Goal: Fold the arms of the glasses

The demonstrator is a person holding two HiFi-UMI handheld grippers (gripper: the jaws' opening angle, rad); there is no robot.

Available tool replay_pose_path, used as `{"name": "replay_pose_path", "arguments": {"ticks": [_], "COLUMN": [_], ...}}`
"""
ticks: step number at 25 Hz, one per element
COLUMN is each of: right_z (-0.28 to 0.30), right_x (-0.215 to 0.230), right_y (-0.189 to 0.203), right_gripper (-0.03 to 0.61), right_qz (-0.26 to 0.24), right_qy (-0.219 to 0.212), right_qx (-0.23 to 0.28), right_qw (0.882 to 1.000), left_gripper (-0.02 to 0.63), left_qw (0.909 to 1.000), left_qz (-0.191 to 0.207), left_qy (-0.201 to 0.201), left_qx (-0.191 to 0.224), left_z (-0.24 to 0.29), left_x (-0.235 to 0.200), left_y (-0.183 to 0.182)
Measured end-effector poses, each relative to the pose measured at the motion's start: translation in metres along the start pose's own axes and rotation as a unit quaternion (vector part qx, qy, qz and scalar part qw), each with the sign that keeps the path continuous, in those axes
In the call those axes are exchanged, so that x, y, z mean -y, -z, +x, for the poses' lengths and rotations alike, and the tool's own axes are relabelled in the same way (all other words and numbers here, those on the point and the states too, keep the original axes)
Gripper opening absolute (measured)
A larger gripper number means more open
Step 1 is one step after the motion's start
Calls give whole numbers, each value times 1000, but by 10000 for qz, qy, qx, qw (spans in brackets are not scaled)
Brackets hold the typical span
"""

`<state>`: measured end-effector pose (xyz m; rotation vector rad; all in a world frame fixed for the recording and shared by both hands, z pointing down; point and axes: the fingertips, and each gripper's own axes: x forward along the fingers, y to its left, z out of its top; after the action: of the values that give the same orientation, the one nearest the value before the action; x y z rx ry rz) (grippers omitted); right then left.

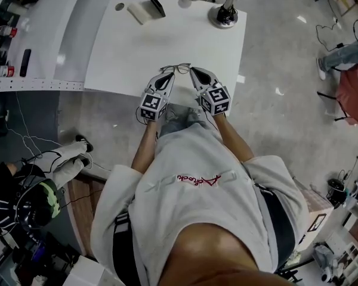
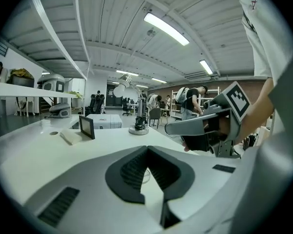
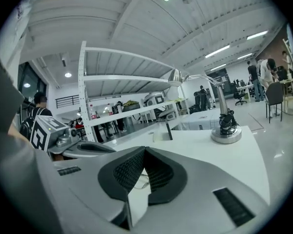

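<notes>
Centre frame, above the near edge of the worktop (image 1: pixel 167 40), we see the glasses (image 1: pixel 176 68) pinched at either end: left gripper (image 1: pixel 171 74) and right gripper (image 1: pixel 193 71) both clenched on them.

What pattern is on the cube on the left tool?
Black-and-white square markers; the cube shows best in the head view.

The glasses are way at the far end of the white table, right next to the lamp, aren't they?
Not quite. The head view shows the glasses at the near edge of the white table, between the tips of the left gripper and the right gripper. Only the lamp stands at the far end.
</notes>
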<state>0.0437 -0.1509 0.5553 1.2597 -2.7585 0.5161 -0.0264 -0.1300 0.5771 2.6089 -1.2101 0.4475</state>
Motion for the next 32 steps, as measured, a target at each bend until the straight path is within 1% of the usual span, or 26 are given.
{"name": "replay_pose_path", "arguments": {"ticks": [3, 6, 10, 16, 22, 32], "right_z": [-8, -22, -37, -63, -90, -145], "right_x": [-4, -11, -25, -68, -113, -162], "right_y": [4, 8, 11, 21, 45, 66], "right_gripper": [-2, -2, -2, -2, -3, -2], "right_qz": [-32, -81, -124, -306, -376, -561], "right_qy": [23, 68, 170, 288, 348, 541], "right_qx": [42, 15, 46, 45, 70, 161], "right_qw": [10000, 9999, 9998, 9991, 9987, 9968], "left_gripper": [28, 28, 28, 28, 28, 28], "left_qw": [10000, 9995, 9988, 9976, 9967, 9952], "left_qz": [-35, -202, -250, -299, -327, -320], "left_qy": [22, 18, 38, 44, 131, 89], "left_qx": [61, 233, 412, 619, 730, 920], "left_z": [-6, -18, -37, -85, -126, -190], "left_x": [10, 17, 22, 36, 59, 97], "left_y": [6, 4, 3, 14, 33, 48]}}
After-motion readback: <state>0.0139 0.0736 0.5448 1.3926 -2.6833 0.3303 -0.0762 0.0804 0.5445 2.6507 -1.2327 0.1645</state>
